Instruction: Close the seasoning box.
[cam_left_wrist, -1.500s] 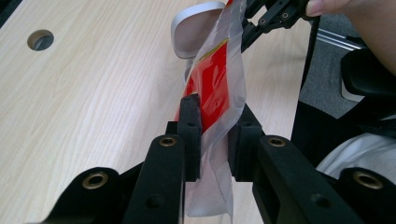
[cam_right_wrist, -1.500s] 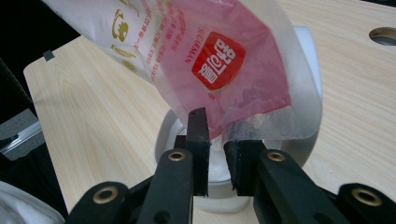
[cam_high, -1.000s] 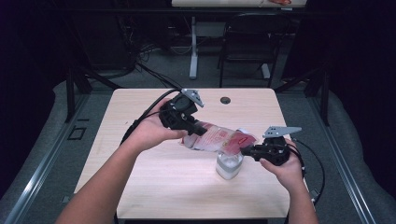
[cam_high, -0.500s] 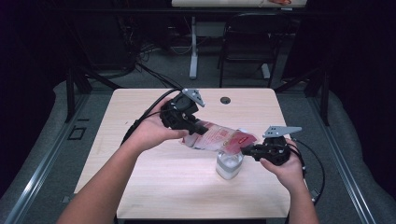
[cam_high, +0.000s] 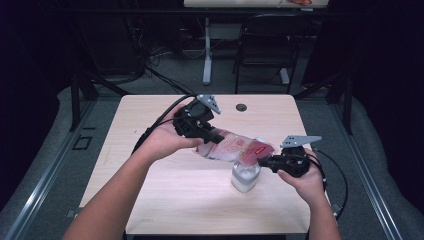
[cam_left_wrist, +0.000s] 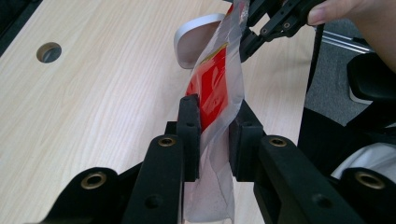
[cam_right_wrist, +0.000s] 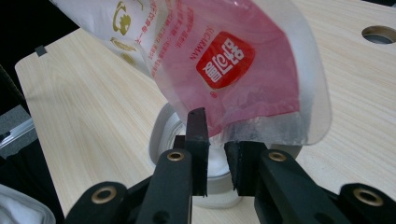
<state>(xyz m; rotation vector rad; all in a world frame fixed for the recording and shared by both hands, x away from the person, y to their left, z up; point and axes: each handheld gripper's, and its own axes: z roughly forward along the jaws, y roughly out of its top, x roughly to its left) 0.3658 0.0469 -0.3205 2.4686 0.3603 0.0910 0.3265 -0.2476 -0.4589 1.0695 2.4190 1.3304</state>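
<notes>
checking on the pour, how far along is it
Done: the bag is lifted and tilted, mouth over the jar, which already holds white powder. In hand: left gripper clamps the bag's rear end, right gripper pinches the mouth edge. Left: emptying the powder remaining in the bag.

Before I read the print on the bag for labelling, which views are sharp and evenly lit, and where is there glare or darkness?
High view: table brightly lit, surroundings nearly black, bag too small to read. Right gripper view: bag sharp, red logo legible, mild sheen on the film. Left gripper view: bag edge-on with glare streaks, near jaws soft.
</notes>
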